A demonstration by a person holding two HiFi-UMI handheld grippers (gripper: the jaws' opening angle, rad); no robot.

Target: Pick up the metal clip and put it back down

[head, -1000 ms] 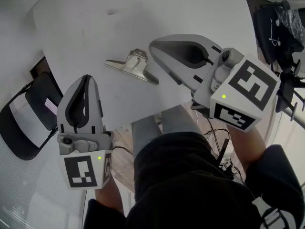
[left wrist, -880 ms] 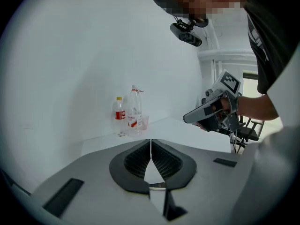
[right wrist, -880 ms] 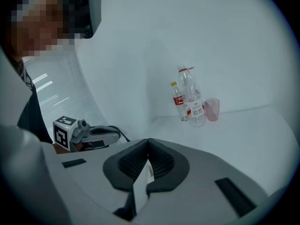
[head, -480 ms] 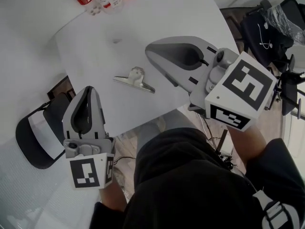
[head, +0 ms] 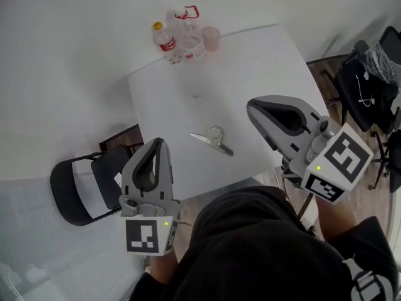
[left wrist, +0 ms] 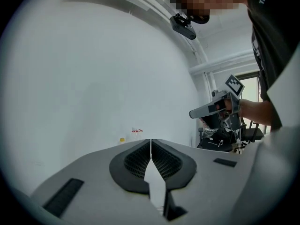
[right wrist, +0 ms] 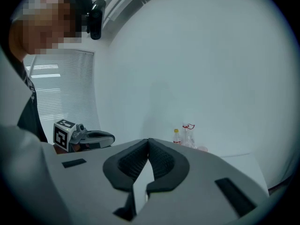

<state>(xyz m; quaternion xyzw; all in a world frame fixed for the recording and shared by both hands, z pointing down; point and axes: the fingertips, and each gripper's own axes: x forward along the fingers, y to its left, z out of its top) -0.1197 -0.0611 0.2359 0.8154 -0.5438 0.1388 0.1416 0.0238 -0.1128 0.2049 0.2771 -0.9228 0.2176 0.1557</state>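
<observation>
Metal clip (head: 213, 140): lying on the bench (head: 263, 68), near its middle.
Left hand-held gripper (head: 157, 143): clenched, empty.
Right hand-held gripper (head: 252, 108): clenched, empty.

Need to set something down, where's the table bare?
Bare tabletop lies between the metal clip and the bottles, and across the right side. The far edge's left end, with bottles and cup, is crowded.

The metal clip (head: 213, 141) lay flat on the white table (head: 250, 74) before me, at the middle of the frame. It was silvery, its long narrow bar slanting from upper left to lower right, with a rounded handle loop on its upper side.
</observation>
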